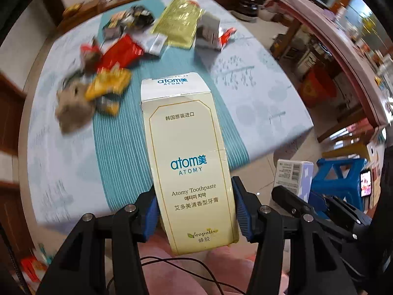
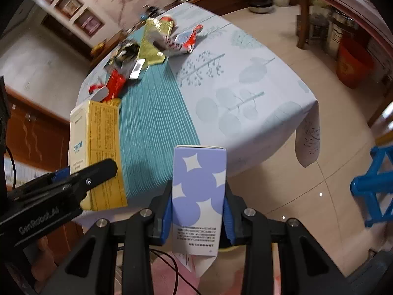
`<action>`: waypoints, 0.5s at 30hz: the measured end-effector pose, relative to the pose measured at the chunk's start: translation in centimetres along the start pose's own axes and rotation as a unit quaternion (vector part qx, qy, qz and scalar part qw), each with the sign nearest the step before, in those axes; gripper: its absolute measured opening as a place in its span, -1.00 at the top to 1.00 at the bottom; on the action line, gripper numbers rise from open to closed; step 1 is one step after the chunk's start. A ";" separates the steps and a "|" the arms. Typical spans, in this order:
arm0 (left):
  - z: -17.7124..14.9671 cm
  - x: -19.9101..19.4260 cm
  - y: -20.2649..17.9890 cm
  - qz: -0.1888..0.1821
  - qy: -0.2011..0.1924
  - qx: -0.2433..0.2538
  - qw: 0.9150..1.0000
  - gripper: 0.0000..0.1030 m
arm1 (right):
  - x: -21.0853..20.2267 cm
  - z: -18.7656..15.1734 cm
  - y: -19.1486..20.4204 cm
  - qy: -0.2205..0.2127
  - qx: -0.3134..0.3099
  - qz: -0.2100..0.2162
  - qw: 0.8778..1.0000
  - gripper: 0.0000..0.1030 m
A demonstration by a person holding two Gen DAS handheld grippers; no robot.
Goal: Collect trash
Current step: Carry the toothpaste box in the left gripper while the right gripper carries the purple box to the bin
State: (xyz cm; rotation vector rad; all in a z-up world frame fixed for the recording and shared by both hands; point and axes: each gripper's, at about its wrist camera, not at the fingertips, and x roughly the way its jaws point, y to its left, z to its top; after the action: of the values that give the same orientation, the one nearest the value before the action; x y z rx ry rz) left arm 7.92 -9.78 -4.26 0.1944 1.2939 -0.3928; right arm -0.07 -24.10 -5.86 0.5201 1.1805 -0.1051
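Note:
My left gripper (image 1: 195, 211) is shut on a tall cream toothpaste box (image 1: 189, 162), held upright above the table's near edge; the same box (image 2: 98, 147) shows at the left of the right wrist view. My right gripper (image 2: 197, 211) is shut on a purple-and-white carton (image 2: 199, 189), also upright; that carton (image 1: 293, 178) appears low right in the left wrist view, off the table's edge. Loose trash lies on the far part of the table (image 1: 258, 103): a gold pouch (image 1: 178, 21), red wrappers (image 1: 120, 51), a yellow packet (image 1: 108, 86) and crumpled brown paper (image 1: 73, 108).
A teal striped runner (image 2: 152, 113) crosses the pale patterned tablecloth. A blue plastic stool (image 1: 339, 182) stands on the tiled floor to the right. A red bucket (image 2: 353, 61) sits farther back. Wooden cabinets (image 2: 36, 137) line the left side.

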 end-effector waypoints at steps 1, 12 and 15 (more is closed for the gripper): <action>-0.9 0.1 -0.3 0.004 0.003 -0.008 1.000 0.00 | 0.0 -0.5 -0.5 0.009 -0.012 0.004 1.000 0.32; -7.8 2.6 -0.6 0.044 0.044 -0.056 0.996 0.00 | 2.7 -4.6 -3.1 0.075 -0.064 0.023 0.995 0.32; -9.0 4.1 0.1 0.046 0.058 -0.070 0.995 0.00 | 4.1 -5.6 -3.1 0.088 -0.064 0.024 0.994 0.32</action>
State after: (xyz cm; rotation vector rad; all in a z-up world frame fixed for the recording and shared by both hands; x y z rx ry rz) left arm 0.81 -7.18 -10.68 0.1588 1.4152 -0.2133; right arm -4.34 -23.55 -12.18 0.4523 1.3369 0.0592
